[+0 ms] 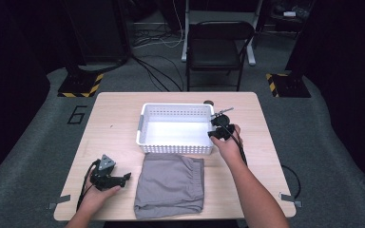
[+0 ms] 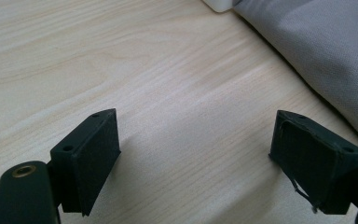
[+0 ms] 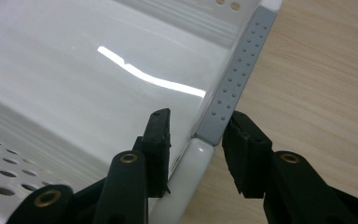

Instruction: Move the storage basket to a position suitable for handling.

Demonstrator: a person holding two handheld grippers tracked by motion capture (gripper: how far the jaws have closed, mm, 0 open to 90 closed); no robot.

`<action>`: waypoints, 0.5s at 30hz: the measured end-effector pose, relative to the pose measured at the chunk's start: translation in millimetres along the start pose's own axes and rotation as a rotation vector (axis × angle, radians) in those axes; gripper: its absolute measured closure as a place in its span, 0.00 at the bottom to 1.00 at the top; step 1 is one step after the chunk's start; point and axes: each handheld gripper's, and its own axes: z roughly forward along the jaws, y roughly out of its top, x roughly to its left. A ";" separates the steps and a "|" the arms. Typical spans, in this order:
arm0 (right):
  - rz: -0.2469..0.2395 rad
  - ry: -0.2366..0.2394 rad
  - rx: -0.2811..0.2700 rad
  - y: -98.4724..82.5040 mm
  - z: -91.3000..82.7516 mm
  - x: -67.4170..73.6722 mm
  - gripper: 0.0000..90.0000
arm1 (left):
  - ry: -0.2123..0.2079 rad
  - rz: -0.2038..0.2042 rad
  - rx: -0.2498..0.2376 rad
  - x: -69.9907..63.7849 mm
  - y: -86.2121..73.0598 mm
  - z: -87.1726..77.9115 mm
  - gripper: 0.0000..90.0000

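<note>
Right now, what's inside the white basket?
The basket looks empty: just its bare white floor. The near wall hides a strip of that floor. The right gripper straddles the basket's rim.

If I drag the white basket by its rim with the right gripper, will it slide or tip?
The basket is empty, thin perforated plastic, so probably light and likely to slide on the smooth table. The right gripper straddles one rim end, so it may pivot. The low, wide shape makes tipping unlikely.

White perforated basket [image 1: 145,124] showing grey dotted rim strip [image 3: 240,70]; grey cloth [image 1: 171,183]; pale woodgrain table [image 1: 114,118]; black grippers.
</note>
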 end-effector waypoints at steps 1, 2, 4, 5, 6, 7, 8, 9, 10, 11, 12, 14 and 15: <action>-0.005 0.004 0.004 1.3 0.7 0.5 0.69 | 0.000 0.000 0.000 0.0 0.0 0.0 0.17; -0.006 0.003 0.000 1.5 1.2 0.7 0.69 | 0.000 0.000 0.000 0.1 0.0 0.0 0.17; -0.010 0.004 -0.002 1.9 1.5 0.6 0.69 | 0.000 0.000 0.000 0.1 0.0 0.0 0.17; -0.010 0.004 -0.002 1.9 1.5 0.6 0.69 | 0.000 0.000 0.000 0.1 0.0 0.0 0.17; -0.010 0.005 -0.003 1.9 1.6 0.7 0.69 | 0.000 0.000 0.000 0.0 0.0 0.0 0.17; -0.009 0.005 -0.003 1.8 1.6 0.7 0.69 | 0.000 0.000 0.000 0.1 0.0 0.0 0.17; -0.011 0.005 -0.003 1.8 1.6 0.7 0.69 | 0.000 0.000 -0.001 0.0 0.0 0.0 0.17; -0.011 0.005 -0.003 1.8 1.6 0.7 0.69 | 0.000 0.000 -0.001 0.0 0.0 0.0 0.17; -0.011 0.006 -0.003 1.8 1.6 0.7 0.69 | 0.001 -0.001 0.000 -0.1 0.0 0.0 0.17; -0.012 0.008 -0.005 1.9 1.8 0.6 0.69 | 0.000 -0.001 -0.001 -0.1 0.0 0.0 0.17; -0.012 0.006 -0.006 2.1 2.0 0.4 0.69 | 0.000 0.000 0.000 0.0 0.0 0.0 0.17; -0.012 0.008 -0.009 2.3 2.6 0.5 0.69 | 0.000 0.001 0.000 0.0 0.0 0.0 0.17; -0.012 0.008 -0.009 2.3 2.6 0.5 0.69 | 0.001 0.002 0.001 0.0 0.0 -0.1 0.17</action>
